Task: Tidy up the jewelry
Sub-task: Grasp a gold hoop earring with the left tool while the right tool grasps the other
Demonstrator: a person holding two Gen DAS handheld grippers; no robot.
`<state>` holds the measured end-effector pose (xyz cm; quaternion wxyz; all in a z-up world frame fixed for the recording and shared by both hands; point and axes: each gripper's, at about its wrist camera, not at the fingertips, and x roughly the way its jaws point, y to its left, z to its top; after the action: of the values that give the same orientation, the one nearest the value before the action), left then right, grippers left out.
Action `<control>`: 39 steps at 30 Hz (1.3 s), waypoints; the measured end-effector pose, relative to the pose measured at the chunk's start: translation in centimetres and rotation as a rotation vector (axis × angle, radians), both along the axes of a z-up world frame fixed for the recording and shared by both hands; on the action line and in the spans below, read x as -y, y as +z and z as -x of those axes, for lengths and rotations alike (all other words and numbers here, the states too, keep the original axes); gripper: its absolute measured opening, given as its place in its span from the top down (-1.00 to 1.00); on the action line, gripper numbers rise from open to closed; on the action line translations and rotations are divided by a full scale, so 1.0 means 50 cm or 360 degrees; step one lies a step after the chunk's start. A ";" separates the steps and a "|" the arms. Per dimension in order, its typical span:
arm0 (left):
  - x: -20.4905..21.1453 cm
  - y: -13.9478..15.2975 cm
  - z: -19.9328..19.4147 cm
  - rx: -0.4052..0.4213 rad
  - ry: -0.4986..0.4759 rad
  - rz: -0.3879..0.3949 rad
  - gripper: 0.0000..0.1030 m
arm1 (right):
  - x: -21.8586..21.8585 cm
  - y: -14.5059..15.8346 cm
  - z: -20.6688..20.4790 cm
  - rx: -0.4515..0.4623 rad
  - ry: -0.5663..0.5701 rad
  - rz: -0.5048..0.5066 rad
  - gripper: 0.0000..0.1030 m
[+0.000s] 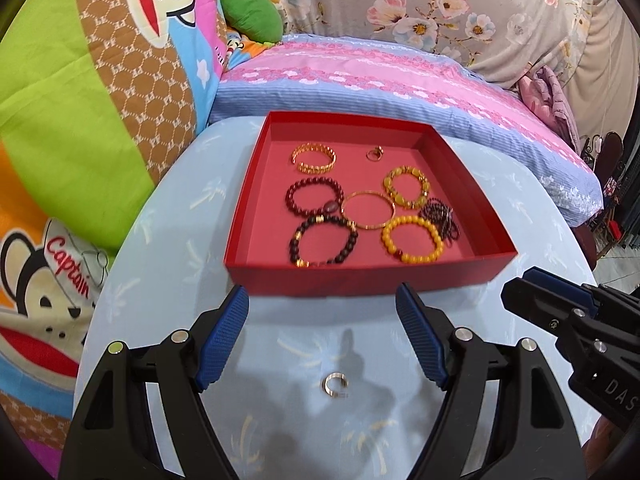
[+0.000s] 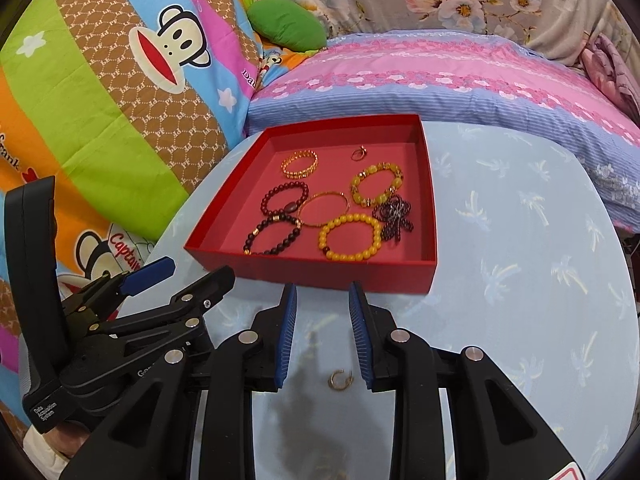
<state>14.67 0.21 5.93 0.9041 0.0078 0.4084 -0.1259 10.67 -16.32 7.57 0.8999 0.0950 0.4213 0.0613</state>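
Observation:
A red box [image 1: 360,276] [image 2: 320,274] on the light blue table holds several bracelets: a gold cuff [image 1: 314,157], dark red beads [image 1: 314,196], a thin gold bangle [image 1: 368,209], yellow beads [image 1: 412,239], a black chain [image 1: 440,220] and a small ring [image 1: 375,153]. A small open gold ring [image 1: 335,386] [image 2: 341,379] lies on the table in front of the box. My left gripper [image 1: 322,300] is open and empty, above the ring. My right gripper [image 2: 323,292] is open, narrower, with the ring between its fingers.
Colourful monkey-print bedding [image 1: 100,100] lies to the left. A pink and blue pillow [image 1: 380,76] and floral fabric [image 1: 400,4] lie behind the box. The table [image 2: 520,240] runs out to the right of the box.

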 end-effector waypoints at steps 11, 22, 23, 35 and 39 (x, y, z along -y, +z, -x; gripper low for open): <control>-0.023 -0.047 0.054 -0.0070 0.0012 0.0008 -0.40 | -0.010 -0.072 0.049 -0.0115 -0.0022 -0.0010 0.46; -0.041 -0.100 0.086 -0.0160 0.0030 0.0034 -0.40 | -0.015 -0.136 0.054 -0.0181 -0.0035 0.0008 0.46; -0.042 -0.103 0.087 -0.0164 0.0031 0.0035 -0.40 | -0.017 -0.139 0.053 -0.0183 -0.0037 0.0014 0.46; -0.028 -0.115 0.081 -0.0149 0.0018 -0.0008 -0.39 | -0.046 -0.149 0.043 -0.0137 -0.0027 0.0235 0.66; -0.022 -0.118 0.073 -0.0129 0.0016 -0.0037 -0.26 | -0.037 -0.149 0.045 -0.0134 -0.0036 0.0203 0.66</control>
<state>11.00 1.29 0.05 0.8872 0.0110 0.4462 -0.1168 8.40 -14.45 0.12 0.8862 0.0446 0.4606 0.0200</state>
